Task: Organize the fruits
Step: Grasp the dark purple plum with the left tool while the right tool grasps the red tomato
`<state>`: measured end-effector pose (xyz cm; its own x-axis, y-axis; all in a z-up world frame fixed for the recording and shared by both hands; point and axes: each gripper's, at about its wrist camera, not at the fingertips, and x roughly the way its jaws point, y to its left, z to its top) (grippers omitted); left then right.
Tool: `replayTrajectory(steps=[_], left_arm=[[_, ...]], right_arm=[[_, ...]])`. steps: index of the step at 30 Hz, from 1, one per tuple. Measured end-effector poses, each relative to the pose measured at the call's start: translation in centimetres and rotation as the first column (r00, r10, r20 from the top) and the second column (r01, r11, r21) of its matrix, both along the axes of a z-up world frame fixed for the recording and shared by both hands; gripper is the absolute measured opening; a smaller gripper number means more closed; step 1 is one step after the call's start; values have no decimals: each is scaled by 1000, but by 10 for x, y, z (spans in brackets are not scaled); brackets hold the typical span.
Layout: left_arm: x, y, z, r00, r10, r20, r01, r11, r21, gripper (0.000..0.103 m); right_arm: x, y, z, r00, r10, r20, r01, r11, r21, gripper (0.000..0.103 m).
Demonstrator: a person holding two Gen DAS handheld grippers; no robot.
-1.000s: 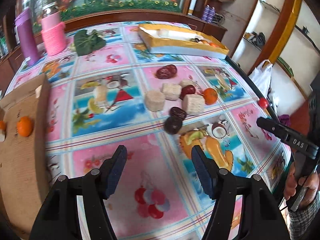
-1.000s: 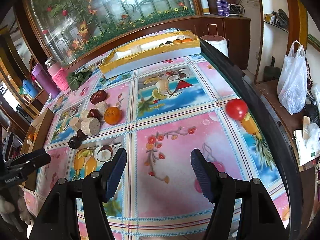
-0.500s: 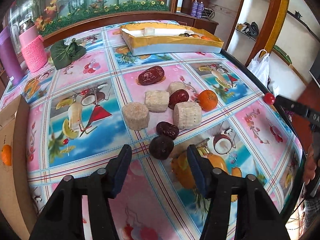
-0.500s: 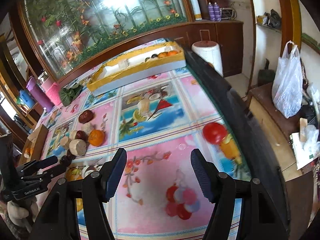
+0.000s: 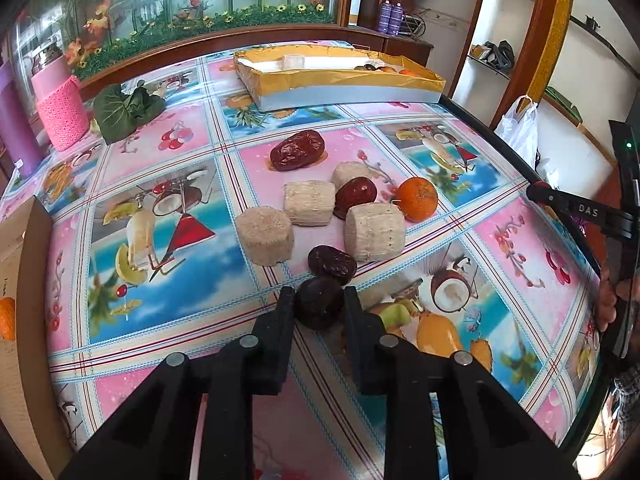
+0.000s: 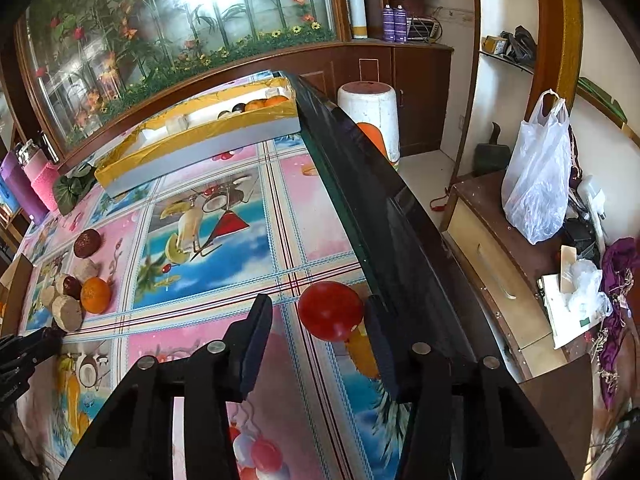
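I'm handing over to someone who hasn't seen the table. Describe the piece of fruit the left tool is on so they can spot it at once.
Start at the cluster of fruit and pale cylinders mid-table, on the fruit-print tablecloth. At its near edge, the left tool is shut on a dark date. It is the blackest, nearest piece, touching a redder date just behind it.

Both cams ride on the handheld grippers, looking forward and steeply down along the fingers, pretty close to the table (image 5: 192, 148). Left one sits low over the fruit cluster mid-table, facing the yellow-lined box (image 5: 340, 80) at the far end. Right one hangs by the table's right edge, facing the same box (image 6: 200, 140) and the shelves beyond. They share the box, the orange (image 5: 416, 199) (image 6: 95, 295) and the pale cylinder pieces (image 5: 374, 231) (image 6: 67, 312).
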<state>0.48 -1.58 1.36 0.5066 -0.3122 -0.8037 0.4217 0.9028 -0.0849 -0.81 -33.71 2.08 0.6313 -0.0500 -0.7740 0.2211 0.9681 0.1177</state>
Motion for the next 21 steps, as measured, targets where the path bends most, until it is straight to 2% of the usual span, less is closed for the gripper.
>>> replayTrajectory(steps=[2, 3, 4, 8, 12, 17, 21], left_arm=[[-1, -1, 1, 1000, 6, 1, -6, 1000, 4, 22], [-2, -1, 1, 1000, 10, -1, -10, 1000, 3, 22], [-3, 0, 2, 1000, 13, -3, -13, 1000, -2, 22], [-12, 7, 11, 1000, 26, 6, -26, 999, -27, 22], [-25, 29, 25, 998, 65, 8, -64, 994, -83, 22], [-49, 85, 42, 984, 177, 21, -171, 970, -174, 22], [-62, 144, 48, 953, 303, 11, -293, 931, -216, 22]], right_arm=[[4, 1, -2, 1000, 2, -5, -2, 1000, -24, 42], [5, 1, -2, 1000, 1, -10, -1, 999, -38, 36], [6, 1, -2, 1000, -1, -13, 1, 999, -48, 35], [3, 1, -1, 1000, 0, -13, -1, 999, -47, 34], [-5, 4, 4, 1000, 0, -1, 0, 999, -37, 34], [-21, 23, 22, 999, 35, 37, -33, 999, -39, 34], [-30, 56, 40, 992, 109, 64, -106, 993, -48, 34]])
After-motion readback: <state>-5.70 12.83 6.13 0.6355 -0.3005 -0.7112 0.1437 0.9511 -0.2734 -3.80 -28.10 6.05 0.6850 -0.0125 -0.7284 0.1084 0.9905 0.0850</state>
